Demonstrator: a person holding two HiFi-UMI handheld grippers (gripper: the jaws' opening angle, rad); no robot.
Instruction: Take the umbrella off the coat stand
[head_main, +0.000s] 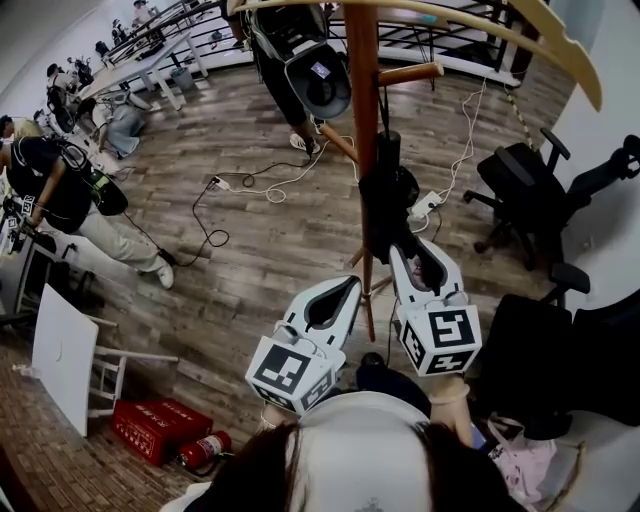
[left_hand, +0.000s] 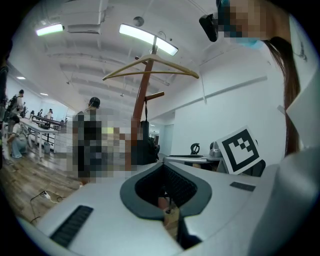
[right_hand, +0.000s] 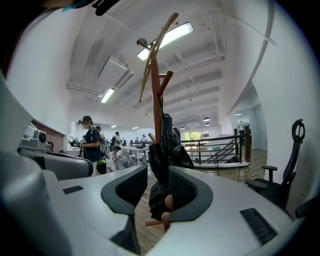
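A brown wooden coat stand (head_main: 362, 70) rises from the plank floor straight ahead. A black folded umbrella (head_main: 385, 215) hangs down along its pole. My right gripper (head_main: 418, 262) is at the umbrella's lower end. In the right gripper view the umbrella (right_hand: 162, 150) sits between the jaws of the right gripper (right_hand: 157, 172); they stand apart, with a gap showing on the left side. My left gripper (head_main: 350, 285) is lower and to the left, apart from the stand, with its jaws together and nothing in them. From the left gripper view the stand (left_hand: 139, 120) and umbrella (left_hand: 145, 145) are some way ahead.
A wooden hanger (head_main: 480, 25) lies across the stand's top. Black office chairs (head_main: 530, 190) stand to the right. Cables (head_main: 270, 185) trail over the floor behind the stand. A person (head_main: 300, 60) stands just beyond it, another person (head_main: 60, 195) at the left. Red cases and an extinguisher (head_main: 160, 425) lie near left.
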